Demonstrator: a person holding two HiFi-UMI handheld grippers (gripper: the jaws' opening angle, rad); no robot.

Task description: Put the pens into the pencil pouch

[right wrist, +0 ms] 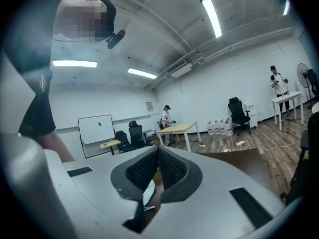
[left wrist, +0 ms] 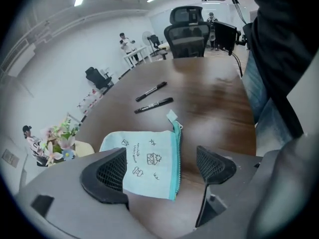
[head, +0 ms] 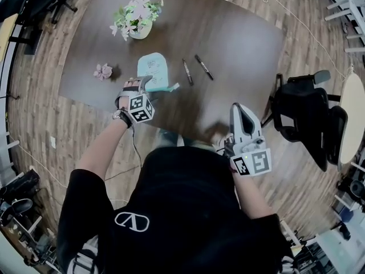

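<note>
Here the pale teal fabric pencil pouch (left wrist: 149, 163) lies flat on the dark brown wooden table (head: 228, 39), its zip edge running away from the left gripper (left wrist: 164, 171), whose spread jaws frame it ungripped. Two black pens (left wrist: 153, 105) lie just beyond. The right gripper (right wrist: 158, 166), pressed together and empty, hangs well apart.

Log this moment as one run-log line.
left gripper: open, over pencil pouch | right gripper: shut, empty | pens: both on table, outside pouch | step: no pen picked yet
</note>
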